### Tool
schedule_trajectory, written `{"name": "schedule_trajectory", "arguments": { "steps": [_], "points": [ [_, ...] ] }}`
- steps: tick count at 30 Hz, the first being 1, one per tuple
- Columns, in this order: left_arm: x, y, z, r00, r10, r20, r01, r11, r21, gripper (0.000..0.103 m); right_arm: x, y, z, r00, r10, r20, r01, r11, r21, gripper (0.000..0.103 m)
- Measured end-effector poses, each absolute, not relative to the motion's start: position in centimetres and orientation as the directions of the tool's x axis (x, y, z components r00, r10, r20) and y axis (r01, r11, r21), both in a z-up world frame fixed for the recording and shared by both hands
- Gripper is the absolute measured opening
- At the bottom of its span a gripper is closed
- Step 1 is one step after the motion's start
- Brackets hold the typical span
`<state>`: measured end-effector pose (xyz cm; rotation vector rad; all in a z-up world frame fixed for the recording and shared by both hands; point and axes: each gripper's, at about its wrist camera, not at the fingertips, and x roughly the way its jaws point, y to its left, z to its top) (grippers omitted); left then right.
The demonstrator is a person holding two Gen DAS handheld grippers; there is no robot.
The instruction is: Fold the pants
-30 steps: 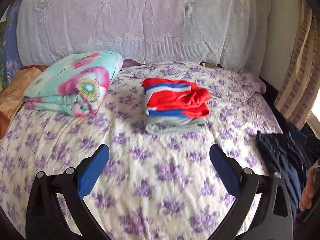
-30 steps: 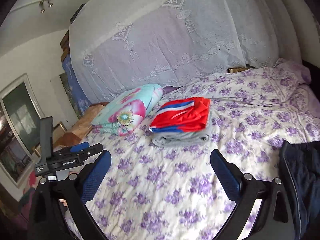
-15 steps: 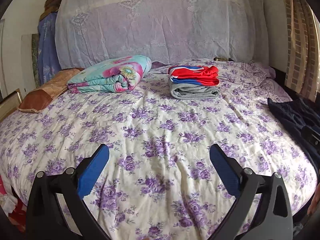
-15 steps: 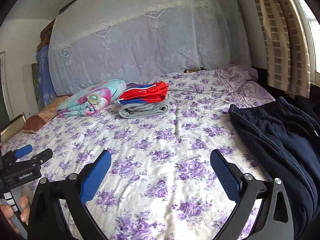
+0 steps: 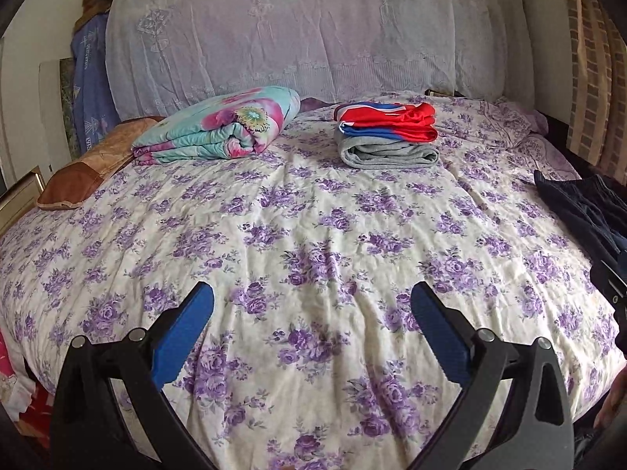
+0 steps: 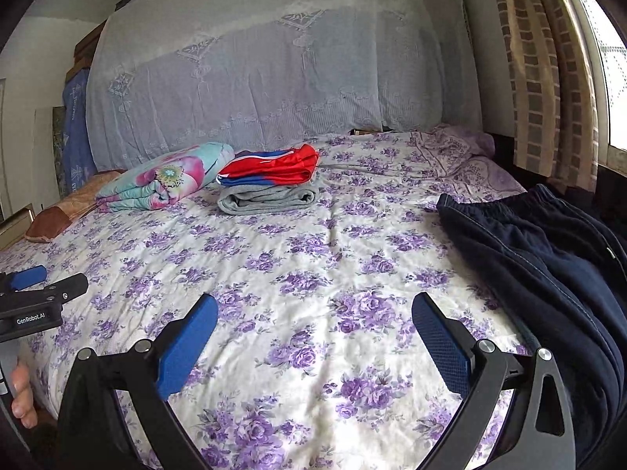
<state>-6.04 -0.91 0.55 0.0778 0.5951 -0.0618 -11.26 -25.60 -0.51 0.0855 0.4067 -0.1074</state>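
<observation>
Hovering above the near part of the bed (image 6: 313, 258), the right claw (image 6: 313, 329) is spread wide with nothing between its blue pads (image 6: 439, 337). The left claw (image 5: 311, 321) is the same: released, empty, held over bare flowered cover. In the right wrist view the left claw shows again at the far left edge, well apart from the clothes.

The dark navy pants (image 6: 548, 274) lie to the right of both claws, along the right edge of the bed. Their long axis runs from the waistband at the far end toward the near right corner, so roughly away from the camera. The right claw is clearly the nearer one; its right pad is just beside the cloth. From the left claw the pants (image 5: 584, 207) are only a dark strip at the right border. I judge that the next reach goes rightward, and the right claw should lead.

Counting: two claws; one pair of unfolded pants; one stack of folded clothes (image 6: 270, 188), a red and blue piece over a grey one; one folded flowered quilt (image 6: 164, 180); one brown pillow (image 5: 86, 168).
</observation>
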Motion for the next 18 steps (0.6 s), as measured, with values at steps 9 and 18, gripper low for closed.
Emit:
{"name": "schedule_trajectory", "arguments": {
  "steps": [9, 18],
  "points": [
    [-5.31, -0.57, 0.24, 0.819, -0.041, -0.572, 0.077, 0.996, 0.039, 0.098, -11.22, -25.23, -0.58, 0.914, -0.096, -0.394, 0.121, 0.992, 0.04, 0.1],
    [-4.99, -0.52, -0.3, 0.806, -0.033, -0.59, 0.07, 0.997, 0.04, 0.098, -11.04, -25.44, -0.91, 0.908, -0.097, -0.408, 0.127, 0.991, 0.047, 0.1]
  ]
}}
